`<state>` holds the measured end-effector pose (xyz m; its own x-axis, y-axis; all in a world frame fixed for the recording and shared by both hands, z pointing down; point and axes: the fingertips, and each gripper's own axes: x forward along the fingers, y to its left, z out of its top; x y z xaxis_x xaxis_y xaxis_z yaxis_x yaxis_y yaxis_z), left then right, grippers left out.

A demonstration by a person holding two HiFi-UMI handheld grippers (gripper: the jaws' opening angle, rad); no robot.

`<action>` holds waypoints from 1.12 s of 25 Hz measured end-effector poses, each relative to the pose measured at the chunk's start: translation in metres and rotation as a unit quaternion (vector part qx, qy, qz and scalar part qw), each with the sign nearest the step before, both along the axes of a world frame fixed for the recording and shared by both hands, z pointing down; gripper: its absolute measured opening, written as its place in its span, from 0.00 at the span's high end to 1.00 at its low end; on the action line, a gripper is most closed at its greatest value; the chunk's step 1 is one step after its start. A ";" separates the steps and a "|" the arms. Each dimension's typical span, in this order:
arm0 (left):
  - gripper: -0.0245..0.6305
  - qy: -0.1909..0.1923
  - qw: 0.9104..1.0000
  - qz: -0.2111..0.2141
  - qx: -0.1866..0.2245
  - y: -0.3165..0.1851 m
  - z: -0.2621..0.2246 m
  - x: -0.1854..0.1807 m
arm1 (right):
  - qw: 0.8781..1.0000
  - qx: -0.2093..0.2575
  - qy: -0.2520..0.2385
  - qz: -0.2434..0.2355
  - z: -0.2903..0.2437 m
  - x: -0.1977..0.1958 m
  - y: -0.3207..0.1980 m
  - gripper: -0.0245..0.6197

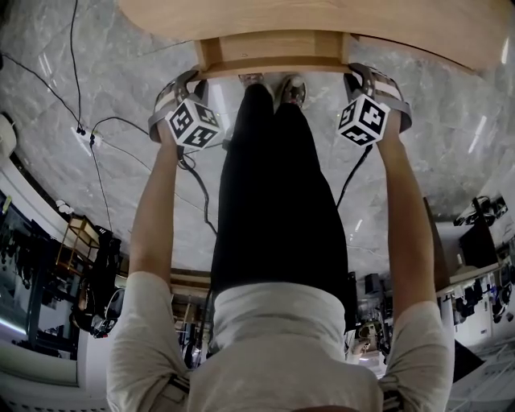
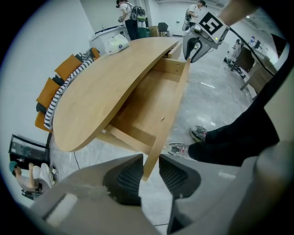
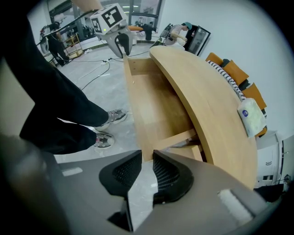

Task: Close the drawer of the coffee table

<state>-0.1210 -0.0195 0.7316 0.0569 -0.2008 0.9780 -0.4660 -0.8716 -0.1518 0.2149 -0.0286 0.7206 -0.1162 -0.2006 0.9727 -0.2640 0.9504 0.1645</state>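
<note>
The light wood coffee table (image 1: 322, 20) has an oval top (image 2: 105, 82), and its drawer (image 1: 273, 55) stands pulled out toward the person. The drawer front (image 2: 172, 105) runs from one gripper to the other. My left gripper (image 2: 150, 172) is shut on the front board's left end, with the board's corner between its pads. At the board's other end my right gripper (image 3: 147, 167) is shut on that corner. Each gripper shows in the other's view, the right gripper (image 2: 195, 46) and the left gripper (image 3: 120, 43). Both point steeply down. The drawer's inside (image 3: 151, 105) is bare.
The person's legs and shoes (image 1: 291, 87) stand just in front of the drawer on the marble floor. Cables (image 1: 96, 153) lie on the floor at the left. A white pack (image 3: 250, 114) rests on the tabletop, and a sofa with orange cushions (image 2: 55, 87) stands behind the table.
</note>
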 end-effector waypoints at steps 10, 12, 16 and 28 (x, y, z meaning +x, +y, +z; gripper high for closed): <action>0.76 0.003 1.000 -0.003 0.002 -0.004 0.000 0.000 | 1.000 0.003 0.004 0.011 0.000 0.000 -0.004 0.83; 0.76 0.005 1.000 -0.005 0.003 -0.006 0.003 -0.001 | 1.000 0.003 0.004 0.013 0.003 -0.001 -0.006 0.83; 0.76 0.008 1.000 -0.005 0.006 -0.009 0.001 -0.001 | 1.000 0.006 0.004 0.027 0.001 -0.001 -0.010 0.83; 0.76 0.010 1.000 -0.005 0.004 -0.022 0.002 0.000 | 0.999 0.011 0.007 0.039 0.002 0.000 -0.024 0.83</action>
<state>-0.1214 -0.0420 0.7338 0.0739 -0.2087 0.9752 -0.4779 -0.8657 -0.1490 0.2149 -0.0525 0.7225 -0.0851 -0.2295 0.9696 -0.3336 0.9235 0.1894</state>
